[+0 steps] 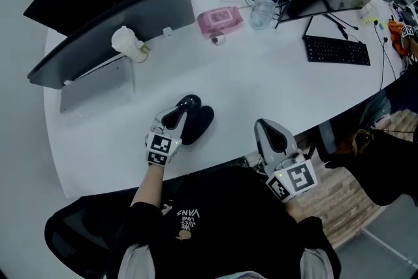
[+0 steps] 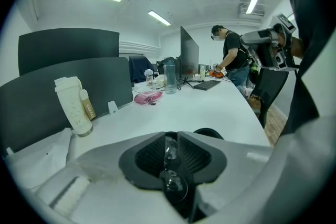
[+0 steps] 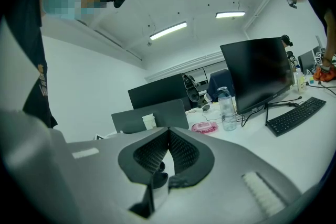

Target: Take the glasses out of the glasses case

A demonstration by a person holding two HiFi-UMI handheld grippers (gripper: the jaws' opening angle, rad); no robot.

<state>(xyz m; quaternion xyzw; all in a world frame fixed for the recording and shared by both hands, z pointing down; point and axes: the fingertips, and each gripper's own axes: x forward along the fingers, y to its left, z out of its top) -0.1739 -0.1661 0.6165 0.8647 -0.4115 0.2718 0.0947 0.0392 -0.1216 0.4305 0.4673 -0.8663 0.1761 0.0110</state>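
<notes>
Head view: one glasses case (image 1: 202, 122)

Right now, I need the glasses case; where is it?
Head view: the black glasses case lies on the white table near its front edge, left of centre, beside the left gripper.

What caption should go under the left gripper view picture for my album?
Glasses sit between the left gripper's jaws, with a white desk beyond.

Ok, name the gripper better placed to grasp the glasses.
Left. The left gripper is over the black oval glasses case, clear-lensed glasses between its parted jaws. The right gripper, shut and empty, sits by the white table's edge, apart from the case.
</notes>
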